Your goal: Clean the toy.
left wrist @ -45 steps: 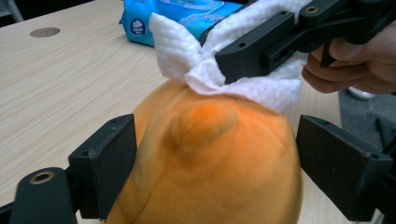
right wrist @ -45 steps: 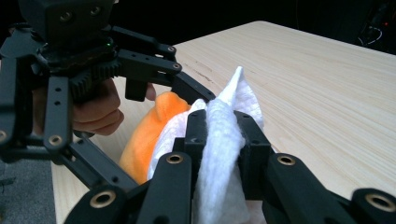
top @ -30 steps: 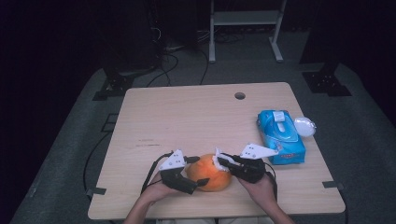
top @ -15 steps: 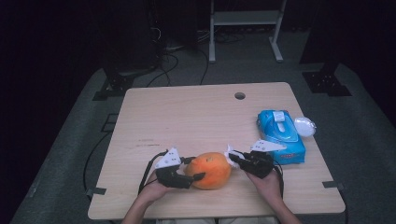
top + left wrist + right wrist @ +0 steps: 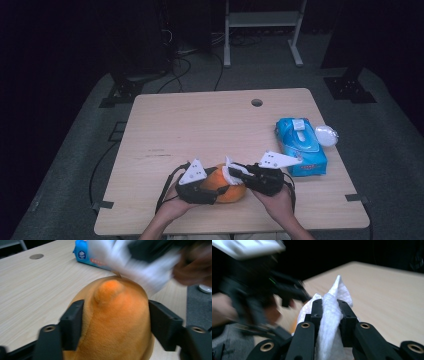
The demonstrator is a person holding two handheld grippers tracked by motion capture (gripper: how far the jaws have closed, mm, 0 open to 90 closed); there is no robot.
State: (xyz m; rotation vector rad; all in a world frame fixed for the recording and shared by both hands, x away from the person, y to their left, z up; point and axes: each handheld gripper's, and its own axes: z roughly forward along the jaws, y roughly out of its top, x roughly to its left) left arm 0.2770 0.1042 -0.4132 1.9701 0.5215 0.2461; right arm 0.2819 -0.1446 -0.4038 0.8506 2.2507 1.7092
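Observation:
An orange plush toy (image 5: 235,194) sits near the table's front edge, clamped from the left by my left gripper (image 5: 220,188). In the left gripper view the two black fingers (image 5: 73,317) press into the sides of the toy (image 5: 115,297). The jaws have just been opening a little, with the toy still between them. My right gripper (image 5: 236,173) is shut on a crumpled white wipe (image 5: 230,167), held against the toy's top right. In the right gripper view the wipe (image 5: 332,307) stands pinched between the jaws.
A blue pack of wipes (image 5: 300,145) lies at the table's right side, with a small white lid (image 5: 326,135) beside it near the edge. A round cable hole (image 5: 256,102) sits at the back of the wooden table (image 5: 200,130).
The right gripper carried the wipe off to the toy's right, then came back left onto its top. The left gripper kept hold of the toy.

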